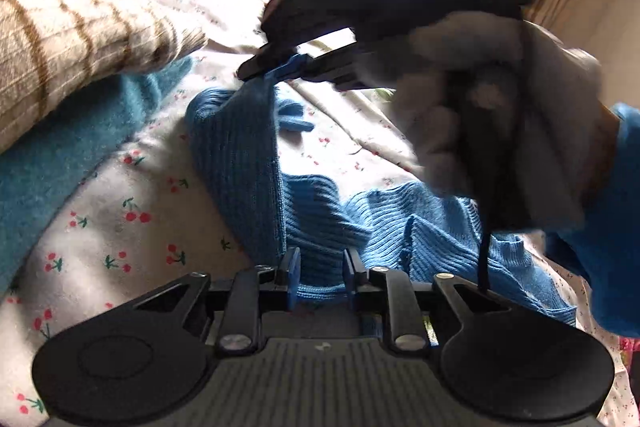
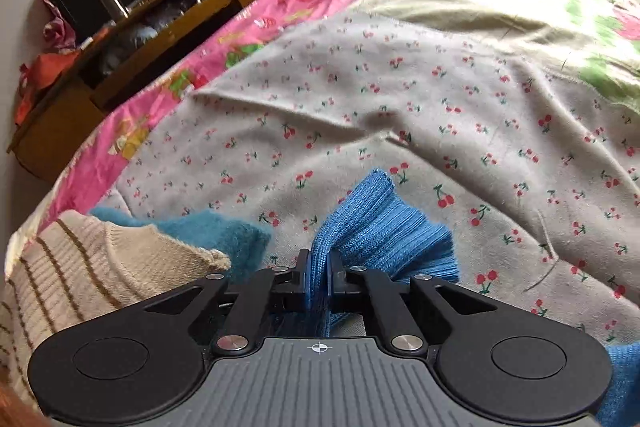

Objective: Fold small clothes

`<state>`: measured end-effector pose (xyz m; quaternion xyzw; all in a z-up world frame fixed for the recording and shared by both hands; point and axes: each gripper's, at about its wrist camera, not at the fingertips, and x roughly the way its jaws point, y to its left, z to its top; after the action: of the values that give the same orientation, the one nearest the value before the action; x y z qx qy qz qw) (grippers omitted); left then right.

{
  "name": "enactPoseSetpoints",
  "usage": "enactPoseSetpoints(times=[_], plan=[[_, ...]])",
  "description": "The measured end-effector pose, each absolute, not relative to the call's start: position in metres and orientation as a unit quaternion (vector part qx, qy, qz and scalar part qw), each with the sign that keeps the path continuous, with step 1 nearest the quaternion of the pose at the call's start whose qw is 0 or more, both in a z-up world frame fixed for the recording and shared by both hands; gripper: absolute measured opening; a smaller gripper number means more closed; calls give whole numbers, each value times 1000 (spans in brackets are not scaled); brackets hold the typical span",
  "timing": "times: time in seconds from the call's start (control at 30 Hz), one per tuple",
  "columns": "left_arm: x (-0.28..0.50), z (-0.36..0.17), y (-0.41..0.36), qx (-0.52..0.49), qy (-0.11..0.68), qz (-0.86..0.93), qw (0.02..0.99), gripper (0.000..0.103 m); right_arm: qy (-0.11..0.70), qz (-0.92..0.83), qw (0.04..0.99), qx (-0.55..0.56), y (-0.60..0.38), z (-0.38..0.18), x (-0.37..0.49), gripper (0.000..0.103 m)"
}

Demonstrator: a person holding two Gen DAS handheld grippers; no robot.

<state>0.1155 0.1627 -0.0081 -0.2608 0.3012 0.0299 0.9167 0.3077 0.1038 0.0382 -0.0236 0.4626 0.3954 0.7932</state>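
In the right wrist view, at ten o'clock, a wooden cabinet [image 2: 132, 39] stands beside the bed. Its open shelf holds bundled things too blurred to name, and a steel cup [image 2: 110, 1] stands on its top. At eight o'clock a striped sweater [image 2: 80, 267] lies on a teal garment [image 2: 224, 231]. At six o'clock the right claw [image 2: 318, 277] is clamped on a bunched fold of the blue sweater [image 2: 380, 227], which fans out toward one o'clock over the cherry-print sheet [image 2: 400, 99].

In the left wrist view the same striped and teal pile fills nine o'clock. At six o'clock the left claw [image 1: 320, 281] stands partly apart with the blue knit's edge between its pads; whether they press it I cannot tell. The knit runs up to twelve o'clock, where the right claw lifts its corner, held in a gloved hand [image 1: 500, 115] at two o'clock.
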Motion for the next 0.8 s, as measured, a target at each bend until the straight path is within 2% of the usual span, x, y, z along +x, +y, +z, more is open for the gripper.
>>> enactPoseSetpoints(times=[0.1, 0.27, 0.4, 0.47, 0.67, 0.8], plan=[[115, -5, 151, -235, 288, 18, 928, 42, 428, 390, 814, 38, 47, 72, 301, 6], [114, 5, 120, -168, 265, -18, 949, 43, 341, 353, 857, 154, -89, 125, 276, 6], [116, 14, 80, -104, 264, -39, 958, 48, 270, 278, 902, 189, -195, 136, 240, 6], [120, 16, 58, -77, 274, -55, 957, 48, 260, 234, 919, 185, -234, 118, 223, 7], [129, 16, 14, -2, 307, -69, 949, 48, 341, 149, 896, 243, -292, 15, 207, 14], [131, 13, 0, 42, 325, -58, 943, 48, 325, 145, 883, 305, -313, -14, 191, 14]])
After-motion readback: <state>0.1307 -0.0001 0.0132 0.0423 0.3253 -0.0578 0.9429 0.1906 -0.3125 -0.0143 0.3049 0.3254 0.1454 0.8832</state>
